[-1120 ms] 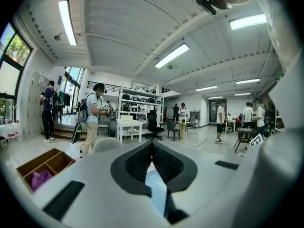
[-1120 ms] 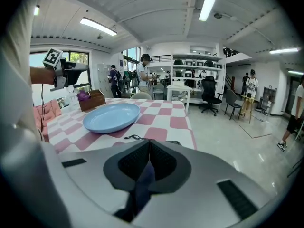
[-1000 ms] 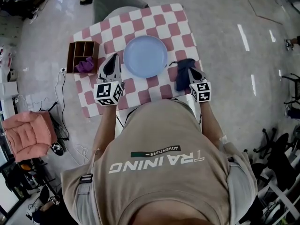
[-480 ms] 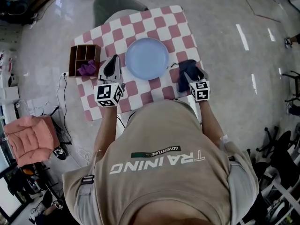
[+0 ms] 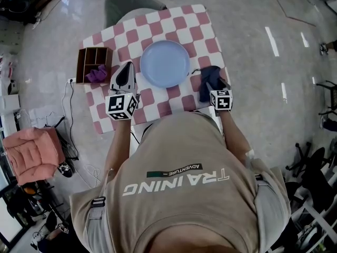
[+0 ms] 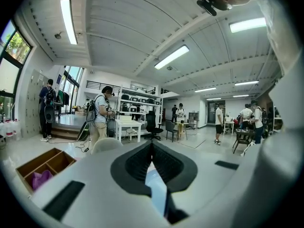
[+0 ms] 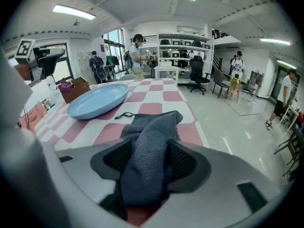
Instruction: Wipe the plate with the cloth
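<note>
Right claw is straddling the cloth on the table beside the plate, jaws wide yet just closing to grasp it for wiping; left claw is idling shut near the plate.

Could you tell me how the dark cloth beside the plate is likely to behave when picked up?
The dark cloth will probably go limp and dangle, since it already lies in loose folds. Its fuzzy weave should grip well rather than slip. Its thin loop, near the plate, might trail.
</note>
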Demonstrator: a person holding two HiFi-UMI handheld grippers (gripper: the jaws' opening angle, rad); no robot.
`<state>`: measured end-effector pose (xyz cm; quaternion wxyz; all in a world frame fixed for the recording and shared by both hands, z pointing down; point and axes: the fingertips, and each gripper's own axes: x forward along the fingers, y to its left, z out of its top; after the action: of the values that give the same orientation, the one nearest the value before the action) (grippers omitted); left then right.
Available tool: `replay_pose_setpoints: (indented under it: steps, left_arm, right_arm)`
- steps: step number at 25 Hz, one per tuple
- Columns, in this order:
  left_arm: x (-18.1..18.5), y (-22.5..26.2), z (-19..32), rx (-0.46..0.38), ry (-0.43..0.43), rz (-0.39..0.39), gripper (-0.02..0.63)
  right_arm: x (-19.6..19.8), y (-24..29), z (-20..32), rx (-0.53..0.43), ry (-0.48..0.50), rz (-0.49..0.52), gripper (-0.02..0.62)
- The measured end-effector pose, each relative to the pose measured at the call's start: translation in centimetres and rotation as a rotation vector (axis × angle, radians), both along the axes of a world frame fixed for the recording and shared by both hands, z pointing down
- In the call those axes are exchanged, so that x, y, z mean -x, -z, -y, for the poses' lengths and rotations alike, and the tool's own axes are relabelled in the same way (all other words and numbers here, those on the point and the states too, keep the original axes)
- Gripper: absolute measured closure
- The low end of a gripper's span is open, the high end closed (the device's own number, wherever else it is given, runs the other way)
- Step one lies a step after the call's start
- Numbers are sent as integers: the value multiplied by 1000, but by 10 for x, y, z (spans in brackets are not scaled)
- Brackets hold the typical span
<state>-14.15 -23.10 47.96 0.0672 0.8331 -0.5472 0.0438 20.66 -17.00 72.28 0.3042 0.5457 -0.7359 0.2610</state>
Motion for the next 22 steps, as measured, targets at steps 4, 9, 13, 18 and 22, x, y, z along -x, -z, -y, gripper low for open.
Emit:
replay_pose_setpoints:
  steps: [4, 9, 13, 18, 22]
  left_arm:
    - [1, 2, -2, -7, 1, 6, 591]
    - [-1, 3, -4, -12, 4, 1, 591]
    - [-3, 4, -9, -16, 10, 3, 591]
    - [4, 3, -8, -14, 24, 1, 591]
    - [9, 5, -14, -18, 46, -8, 591]
  right_arm:
    - [2, 1, -1, 1, 26, -7, 345]
    - [8, 6, -1, -11, 102, -62, 474]
    - [-2, 30, 8, -61, 76, -22, 479]
    - [-6, 81, 35, -135, 62, 6, 480]
    - [19, 122, 65, -204, 152, 21, 480]
